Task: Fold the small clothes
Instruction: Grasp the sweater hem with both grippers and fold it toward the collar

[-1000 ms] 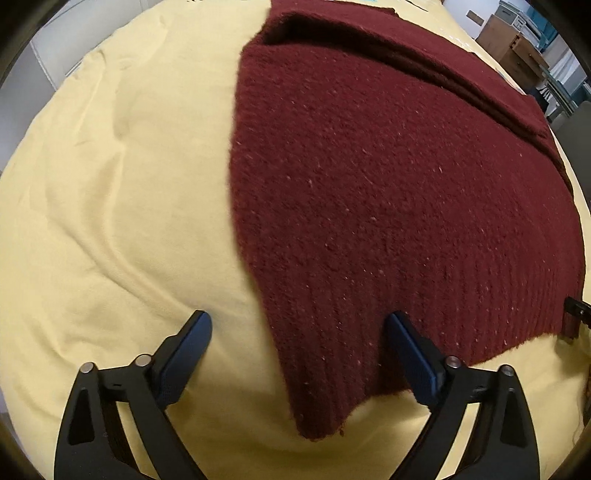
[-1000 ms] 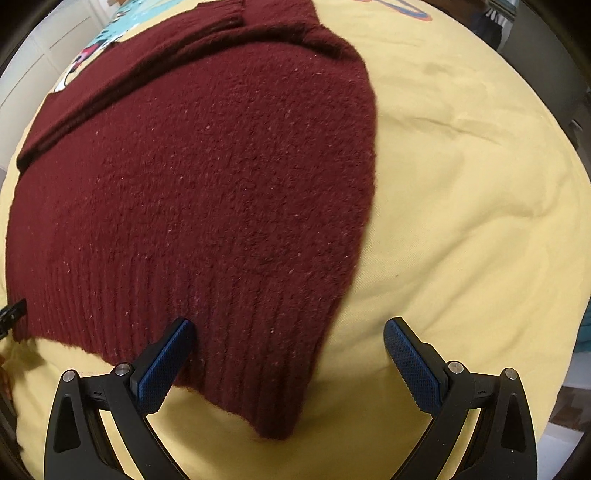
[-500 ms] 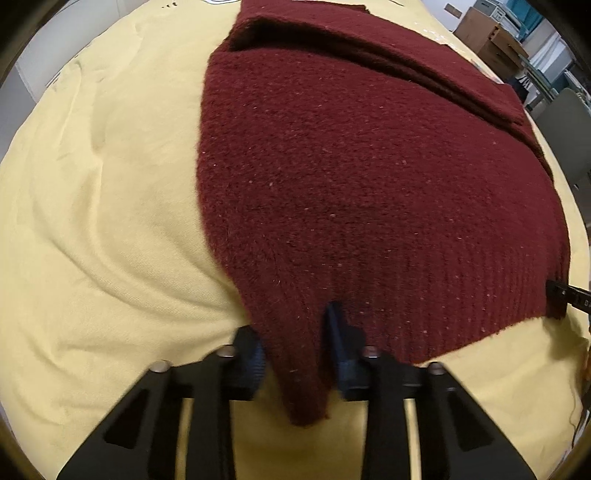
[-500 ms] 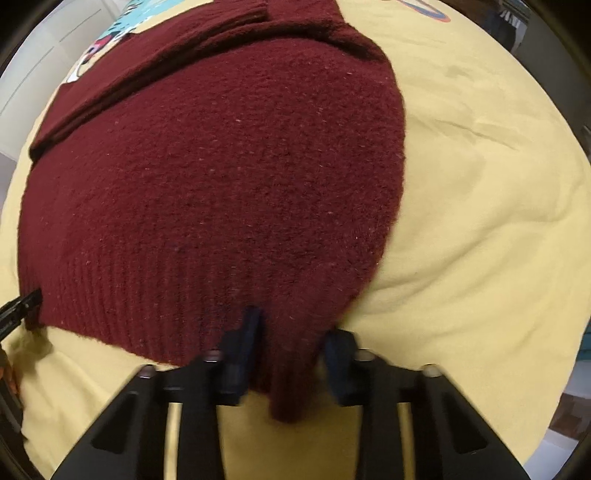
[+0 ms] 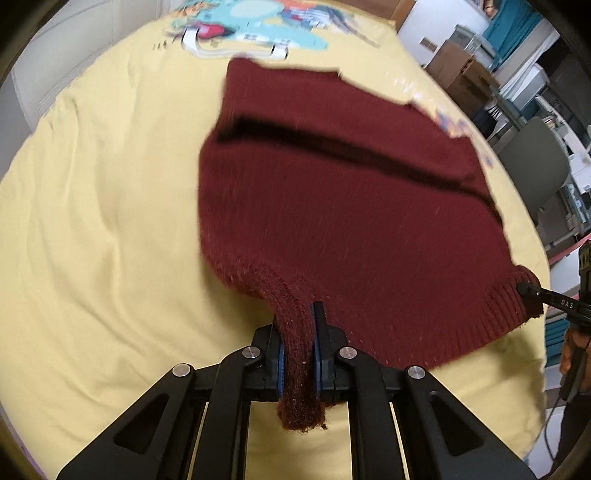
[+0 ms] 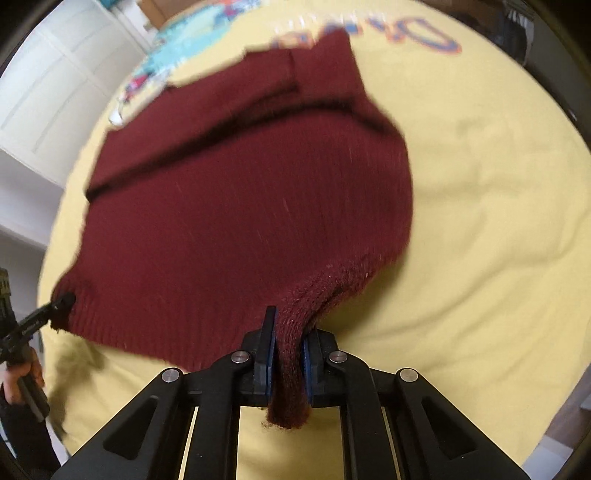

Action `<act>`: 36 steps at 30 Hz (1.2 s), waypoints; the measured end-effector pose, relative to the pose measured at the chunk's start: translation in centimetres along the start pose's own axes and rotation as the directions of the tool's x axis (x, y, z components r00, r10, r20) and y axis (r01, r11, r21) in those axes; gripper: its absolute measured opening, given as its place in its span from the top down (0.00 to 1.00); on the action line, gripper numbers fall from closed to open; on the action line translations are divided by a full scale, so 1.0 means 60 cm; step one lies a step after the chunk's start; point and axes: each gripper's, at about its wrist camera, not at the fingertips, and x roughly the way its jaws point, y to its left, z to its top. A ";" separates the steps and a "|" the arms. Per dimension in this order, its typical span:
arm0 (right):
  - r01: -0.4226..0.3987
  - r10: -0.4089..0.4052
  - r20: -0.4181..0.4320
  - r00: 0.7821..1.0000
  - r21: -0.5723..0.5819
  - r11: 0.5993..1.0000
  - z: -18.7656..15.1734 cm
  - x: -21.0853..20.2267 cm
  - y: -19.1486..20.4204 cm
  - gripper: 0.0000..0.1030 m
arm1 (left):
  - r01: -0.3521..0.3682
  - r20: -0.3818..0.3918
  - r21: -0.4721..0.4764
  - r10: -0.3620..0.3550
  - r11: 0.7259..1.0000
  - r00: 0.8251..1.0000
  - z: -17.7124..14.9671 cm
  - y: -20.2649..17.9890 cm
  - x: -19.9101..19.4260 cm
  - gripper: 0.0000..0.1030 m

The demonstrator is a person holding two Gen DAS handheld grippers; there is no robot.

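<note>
- left wrist view: left gripper (image 5: 298, 354) has its fingers (image 5: 320, 343) clamped on the ribbed hem corner of a dark red knitted sweater (image 5: 351, 221); a tuft of hem hangs out below the pads.
- right wrist view: right gripper (image 6: 287, 365) has its fingers (image 6: 266, 350) clamped on the opposite hem corner of the sweater (image 6: 240, 221).
- the sweater's hem edge is raised off the yellow bedsheet (image 5: 92, 221); its upper part lies on the sheet, with a folded band across it.
- the sheet carries a coloured print (image 5: 251, 22) just beyond the sweater's far edge.
- each view shows the other gripper at the frame edge, gripping the far hem corner, with a hand (image 6: 22, 373) on its handle.
- both views are motion-blurred; knit detail is sharp only near the pads.
</note>
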 end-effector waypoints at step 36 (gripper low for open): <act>0.062 -0.073 0.071 0.995 0.144 0.988 0.453 0.181 -0.023 0.80 | -0.317 0.080 -0.024 0.318 0.948 0.945 0.372 0.030 0.174 0.65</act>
